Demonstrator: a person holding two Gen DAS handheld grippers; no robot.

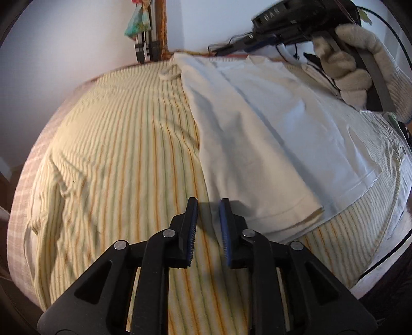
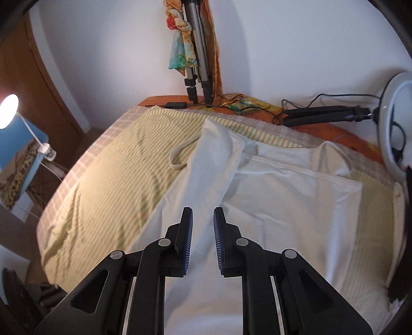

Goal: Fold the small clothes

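Observation:
A white garment (image 1: pixel 270 144) lies partly folded on a striped yellow sheet (image 1: pixel 116 154), its left side folded over lengthwise. My left gripper (image 1: pixel 208 203) is open and empty, low over the sheet at the garment's near left corner. The right gripper's body (image 1: pixel 296 23), held by a gloved hand (image 1: pixel 360 67), hovers above the garment's far end. In the right wrist view the garment (image 2: pixel 283 206) spreads below my right gripper (image 2: pixel 203 212), which is open and empty above the folded flap (image 2: pixel 206 165). A cream loop of cord (image 2: pixel 180 157) lies beside the flap.
A tripod (image 2: pixel 198 51) with a colourful cloth stands against the wall at the bed's far edge. A ring light (image 2: pixel 396 128) and cables sit at the right. A lit lamp (image 2: pixel 7 110) and blue stand are off the bed's left.

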